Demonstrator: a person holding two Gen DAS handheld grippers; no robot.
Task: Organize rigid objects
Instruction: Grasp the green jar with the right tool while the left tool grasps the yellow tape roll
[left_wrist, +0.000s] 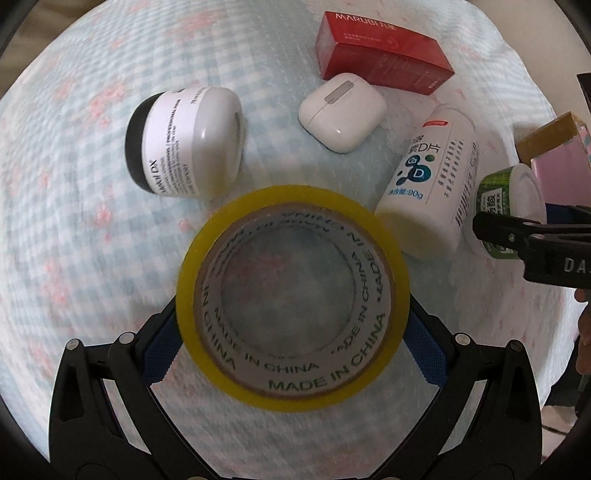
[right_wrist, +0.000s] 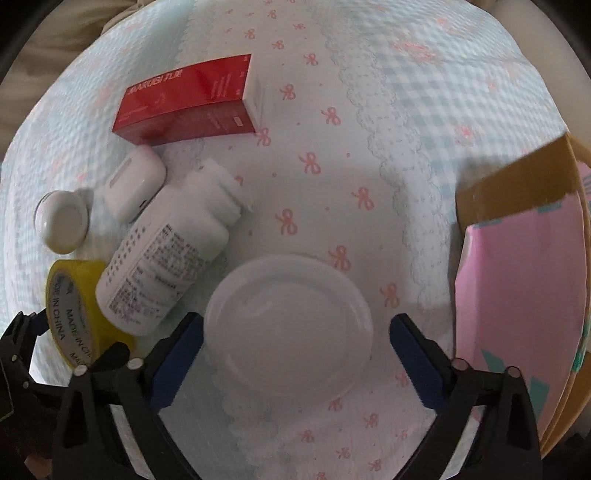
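A yellow tape roll (left_wrist: 192, 280) lies flat on the cloth between the wide jaws of my left gripper (left_wrist: 291, 325). The blue pads stand close at its sides, and I see no squeeze. My right gripper (right_wrist: 291, 332) points down over a green-labelled jar with a white lid (right_wrist: 288, 325). It is open, with a small gap showing between each pad and the lid. In the left wrist view one of its black fingers (left_wrist: 509, 240) crosses that jar (left_wrist: 495, 195). In the right wrist view the tape roll (right_wrist: 70, 295) sits at the far left.
On the blue checked cloth (right_wrist: 332, 110) lie a white pill bottle (left_wrist: 432, 184), a white earbud case (left_wrist: 341, 110), a red carton (left_wrist: 380, 55) and a tipped white cream jar with a black lid (left_wrist: 184, 140). A cardboard box with a pink lining (right_wrist: 524, 295) stands at the right.
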